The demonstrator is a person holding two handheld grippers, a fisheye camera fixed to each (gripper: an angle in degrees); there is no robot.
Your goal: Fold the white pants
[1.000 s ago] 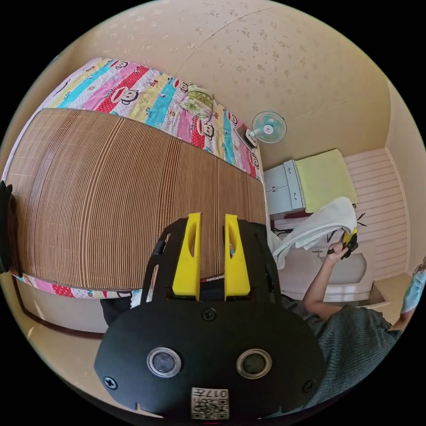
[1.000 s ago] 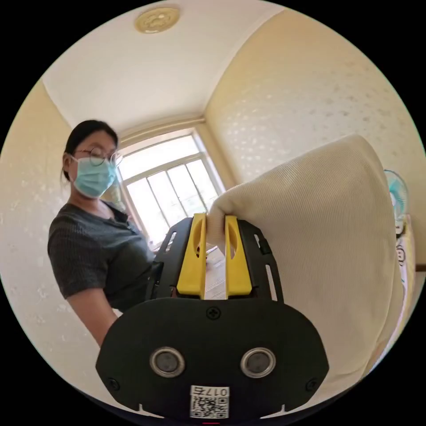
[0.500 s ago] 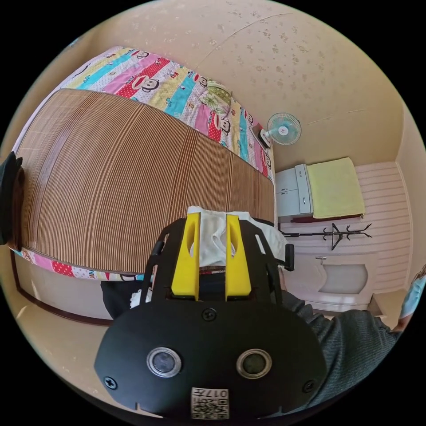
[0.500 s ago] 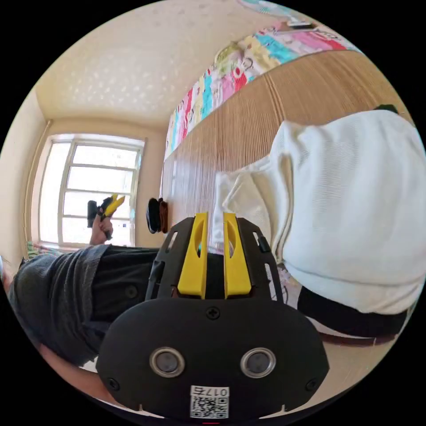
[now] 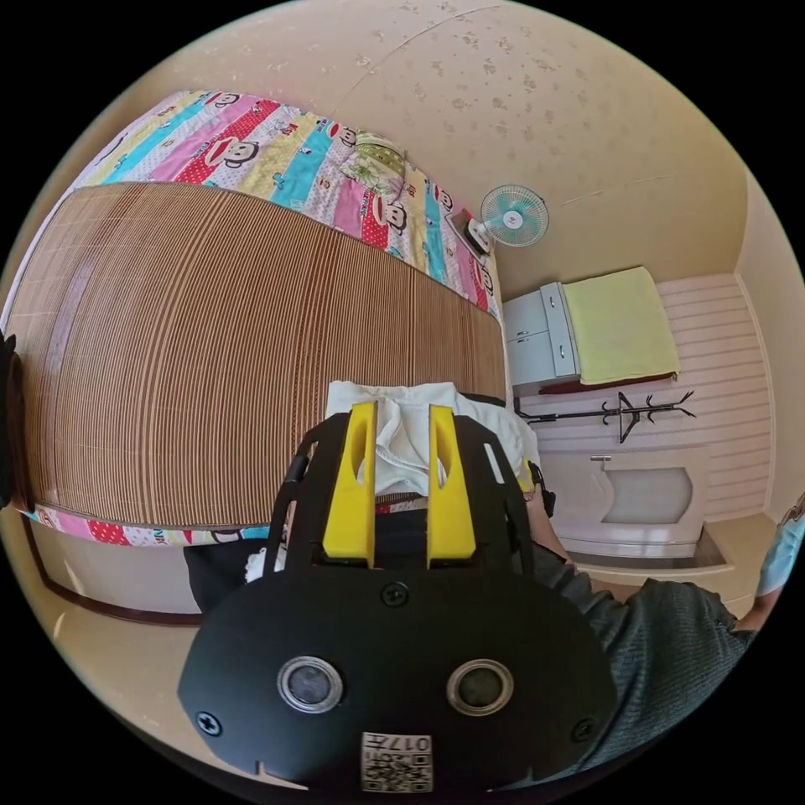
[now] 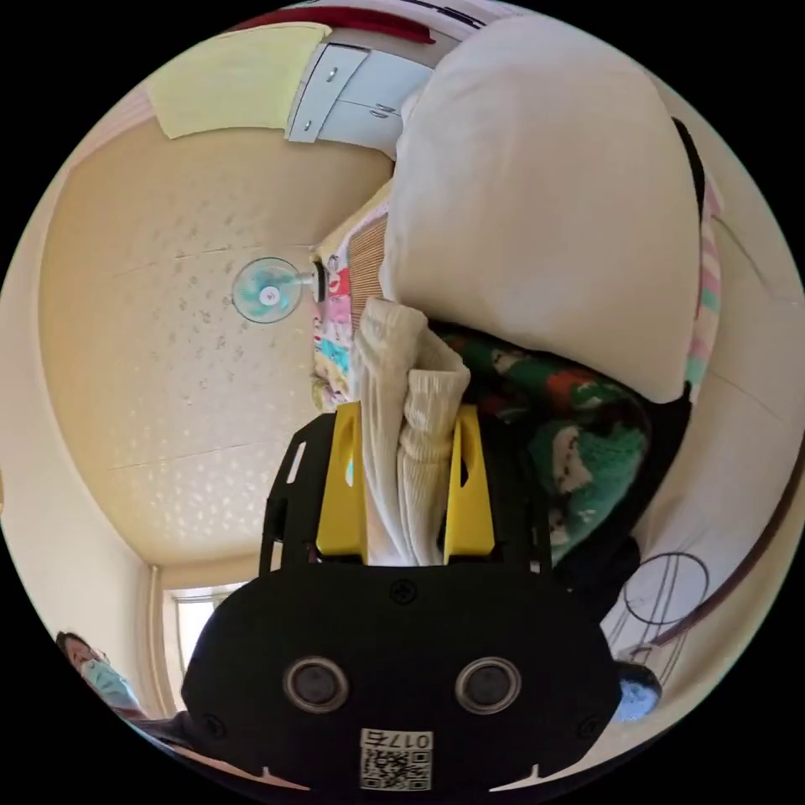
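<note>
The white pants [image 5: 394, 394] lie bunched on the near edge of the bamboo mat [image 5: 210, 335], partly over the bed's side. My left gripper [image 5: 401, 411] hovers just above them, its jaws a little apart with nothing clamped. In the right gripper view the pants [image 6: 537, 193] bulk large and close. Two thick ribbed folds run down between the jaws of my right gripper [image 6: 411, 411], which stand spread and open. That right gripper [image 5: 530, 480] peeks out beside a hand [image 5: 537, 511] at the pants' right end.
A cartoon quilt [image 5: 277, 159] covers the bed's far side. A small fan [image 5: 513, 215] and a grey cabinet [image 5: 537, 344] under a yellow-green cloth [image 5: 616, 323] stand past the bed. A green patterned cloth [image 6: 587, 436] lies under the pants. The person's grey sleeve [image 5: 662, 637] is close.
The right gripper swung the pants down from the air onto the bed's near edge, rolled over, and its jaws have spread wider. The left gripper has hardly moved.
</note>
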